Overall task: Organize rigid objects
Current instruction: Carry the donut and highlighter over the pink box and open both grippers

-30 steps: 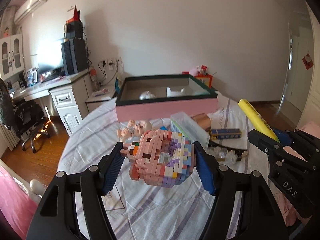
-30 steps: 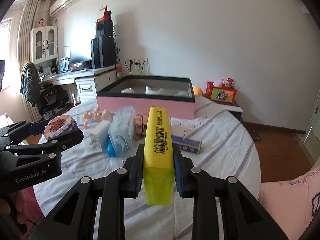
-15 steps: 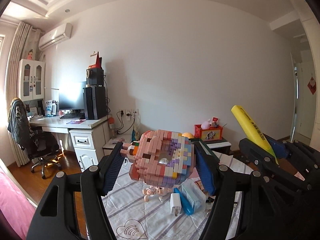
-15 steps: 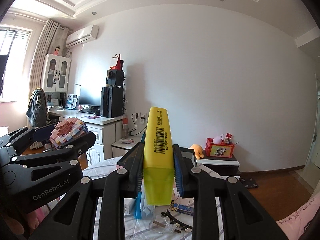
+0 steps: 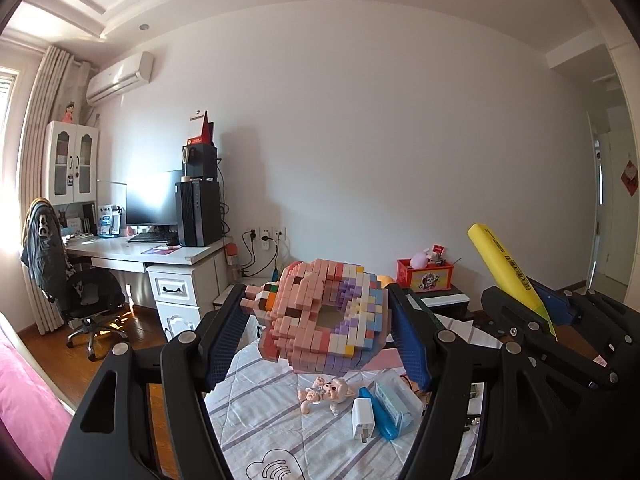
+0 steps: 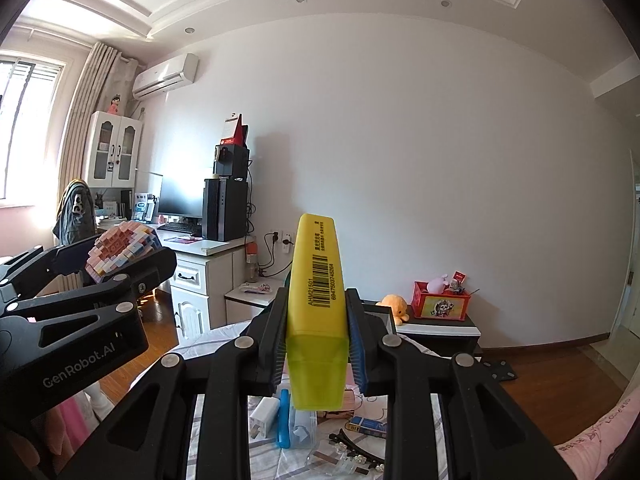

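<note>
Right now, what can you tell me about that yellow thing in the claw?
The yellow highlighter looks like smooth plastic: an opaque body with a barcode and small print, and a translucent yellow-green cap at the near end. The right claw is shut on it near the cap, its blue pads pressing both sides. It is held clear above the table, tilting upward.

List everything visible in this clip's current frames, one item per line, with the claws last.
Block donut model: one, pink and pastel, held in the left claw.
Highlighter: one, yellow, held in the right claw.
Pig figurine: one, pink, on the striped cloth.
Charger plug: one, white, beside the figurine.
Striped cloth: one, white and lilac, covering the table.
Red box: one, on the dark side table.
Desk: one, white, by the wall.
Left claw: black, shut on the model.
Right claw: black, shut on the highlighter.
</note>
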`<state>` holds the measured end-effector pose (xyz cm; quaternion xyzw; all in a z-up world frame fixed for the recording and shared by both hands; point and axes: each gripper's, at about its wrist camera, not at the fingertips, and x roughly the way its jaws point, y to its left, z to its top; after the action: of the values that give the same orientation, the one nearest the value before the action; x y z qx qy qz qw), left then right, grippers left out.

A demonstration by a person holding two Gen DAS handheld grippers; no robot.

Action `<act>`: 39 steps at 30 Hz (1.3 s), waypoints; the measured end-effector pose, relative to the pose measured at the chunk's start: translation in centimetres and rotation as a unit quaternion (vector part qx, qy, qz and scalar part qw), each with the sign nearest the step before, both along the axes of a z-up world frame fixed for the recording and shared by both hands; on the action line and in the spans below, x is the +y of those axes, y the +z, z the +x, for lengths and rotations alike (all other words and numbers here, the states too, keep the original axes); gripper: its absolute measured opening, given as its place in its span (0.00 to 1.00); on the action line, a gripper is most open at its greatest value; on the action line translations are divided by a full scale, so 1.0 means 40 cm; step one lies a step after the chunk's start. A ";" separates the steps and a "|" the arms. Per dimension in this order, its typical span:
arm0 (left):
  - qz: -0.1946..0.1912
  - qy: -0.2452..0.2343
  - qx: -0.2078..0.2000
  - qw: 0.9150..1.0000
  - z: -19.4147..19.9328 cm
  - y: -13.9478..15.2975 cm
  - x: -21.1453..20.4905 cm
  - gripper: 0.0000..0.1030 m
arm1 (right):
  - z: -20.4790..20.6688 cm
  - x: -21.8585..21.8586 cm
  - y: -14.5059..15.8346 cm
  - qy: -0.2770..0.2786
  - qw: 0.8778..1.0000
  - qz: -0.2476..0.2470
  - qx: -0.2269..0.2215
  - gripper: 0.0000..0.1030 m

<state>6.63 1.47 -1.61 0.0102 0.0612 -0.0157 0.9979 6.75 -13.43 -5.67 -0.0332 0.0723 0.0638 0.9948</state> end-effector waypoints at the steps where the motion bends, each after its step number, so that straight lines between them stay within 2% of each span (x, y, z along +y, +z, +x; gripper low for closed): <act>1: -0.001 0.001 0.001 1.000 0.005 -0.001 0.000 0.67 | 0.007 -0.002 -0.001 -0.001 1.000 0.000 0.000 0.26; 7: 0.002 0.001 0.008 1.000 0.070 -0.003 -0.022 0.67 | 0.063 -0.003 -0.011 -0.003 1.000 0.000 0.012 0.26; 10: 0.016 -0.007 0.013 1.000 0.124 -0.007 -0.038 0.67 | 0.108 -0.005 -0.019 -0.006 1.000 -0.005 0.019 0.26; 16: 0.034 -0.026 0.046 0.998 0.329 -0.003 -0.048 0.67 | 0.292 -0.035 -0.044 -0.009 0.998 -0.008 0.058 0.26; 19: 0.044 -0.037 0.092 0.994 0.485 -0.037 -0.061 0.67 | 0.418 -0.058 -0.072 -0.005 0.995 -0.002 0.098 0.26; 22: 0.041 -0.054 0.153 0.986 0.641 -0.101 -0.073 0.67 | 0.529 -0.073 -0.108 -0.008 0.991 -0.002 0.135 0.26; 24: 0.040 -0.052 0.201 0.977 0.734 -0.158 -0.079 0.67 | 0.597 -0.086 -0.142 -0.010 0.986 0.004 0.164 0.26; 28: 0.038 -0.057 0.263 0.963 0.847 -0.260 -0.092 0.67 | 0.707 -0.105 -0.234 -0.021 0.973 -0.008 0.230 0.26; 31: 0.040 -0.051 0.288 0.955 0.889 -0.311 -0.099 0.67 | 0.748 -0.125 -0.300 -0.012 0.963 0.003 0.270 0.26; 33: 0.042 -0.052 0.301 0.951 0.908 -0.328 -0.103 0.67 | 0.759 -0.129 -0.324 -0.014 0.960 0.004 0.279 0.26; 35: 0.045 -0.045 0.301 0.951 0.909 -0.326 -0.104 0.68 | 0.763 -0.133 -0.341 -0.011 0.957 0.007 0.289 0.26; 36: 0.049 -0.041 0.298 0.952 0.908 -0.325 -0.107 0.70 | 0.764 -0.133 -0.343 -0.010 0.957 0.008 0.290 0.26; 38: 0.051 -0.038 0.296 0.953 0.898 -0.316 -0.099 0.83 | 0.761 -0.134 -0.335 -0.021 0.958 0.011 0.286 0.27; 39: 0.052 -0.036 0.294 0.954 0.894 -0.312 -0.095 0.88 | 0.756 -0.136 -0.330 -0.024 0.958 0.013 0.286 0.31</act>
<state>42.39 -2.35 -14.10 0.0593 0.3524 -0.0507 0.9326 36.99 -18.88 -18.85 0.0007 0.3533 0.0474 0.9343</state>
